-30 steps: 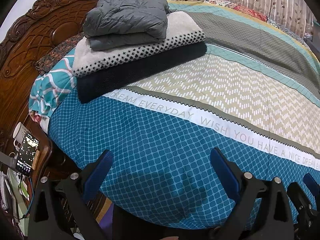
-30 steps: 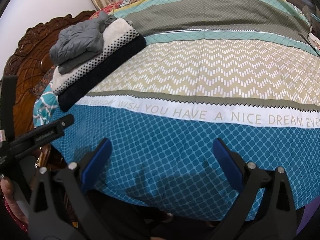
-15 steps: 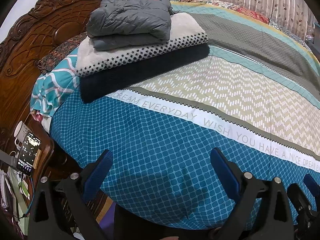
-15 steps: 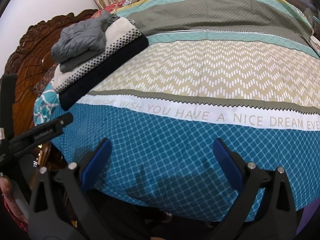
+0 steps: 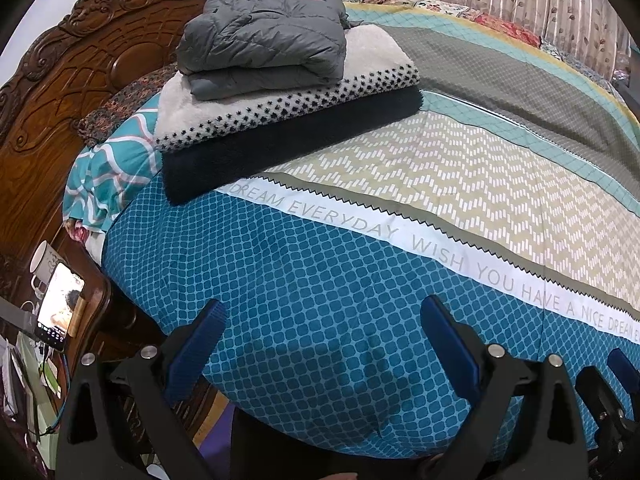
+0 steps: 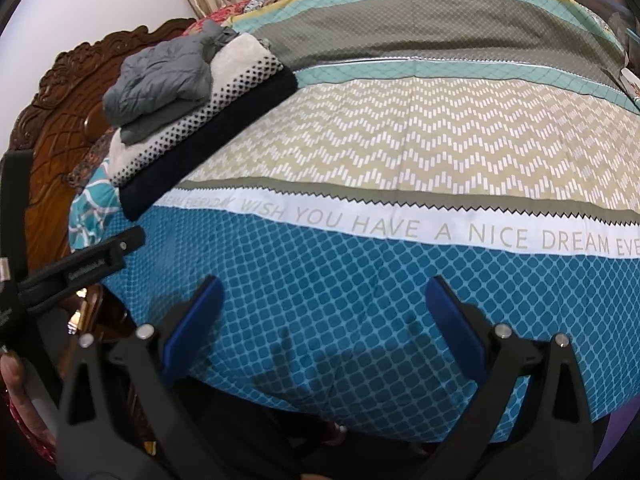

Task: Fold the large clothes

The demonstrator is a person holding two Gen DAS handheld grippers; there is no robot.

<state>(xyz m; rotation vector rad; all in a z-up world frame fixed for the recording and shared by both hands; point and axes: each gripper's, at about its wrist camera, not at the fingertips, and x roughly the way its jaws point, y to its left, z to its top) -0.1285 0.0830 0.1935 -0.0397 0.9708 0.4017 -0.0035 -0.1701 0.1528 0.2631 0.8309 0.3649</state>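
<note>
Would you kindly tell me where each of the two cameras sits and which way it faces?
Left wrist: on the left gripper, jaws open, at the bed's near edge, facing across the bedspread toward the folded stack and carved headboard; the right gripper's tip peeks in at lower right.
Right wrist: on the right gripper, jaws open, further right, facing across the bed; the left gripper's body and a hand show at left.
Shared: stack, headboard, lettered stripe.

Upper left: a grey quilted jacket (image 5: 264,40) tops a cream blanket (image 5: 288,96) with black-dotted edge and a navy blanket (image 5: 280,144). The bedspread (image 5: 340,280) shows teal lattice, white lettered band, beige chevrons, olive stripe.
</note>
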